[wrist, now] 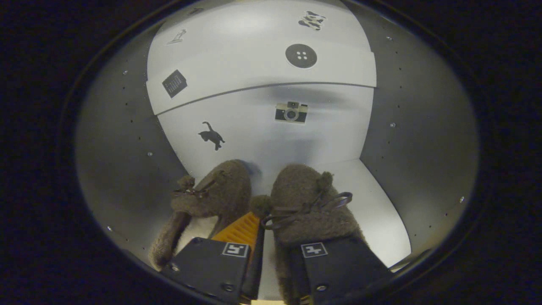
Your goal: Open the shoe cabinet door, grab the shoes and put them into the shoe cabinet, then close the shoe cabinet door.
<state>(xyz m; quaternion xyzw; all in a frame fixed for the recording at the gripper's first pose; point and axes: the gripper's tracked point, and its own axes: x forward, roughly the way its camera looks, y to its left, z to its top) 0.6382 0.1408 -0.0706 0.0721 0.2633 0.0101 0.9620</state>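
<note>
I have the gripper (271,254) reaching into the shoe cabinet (419,140), and the pair of shoes (305,203) sits on the cabinet floor against the back panel (262,140). The fingers stand a narrow gap apart, and they appear to pinch the adjoining inner walls of the two shoes between them; the blocks hide the contact, so I cannot tell for sure that both press.

These are fuzzy slippers with thin laces, so I judge them light, soft and floppy. They will sag and twist rather than hold shape, and the pile may slip a little under the pads. The paired inner collars, near the heel openings, look like the sensible place to hold both at once; the laces are too loose to trust.

Taking the back panel as reference: stuck on it are a cat sticker (211,136) and a camera sticker (291,112), and above it a second panel carries a button sticker (301,56). Grey side walls close in on both sides of it. The left shoe lies close to its side wall, so backing out straight seems wise.
</note>
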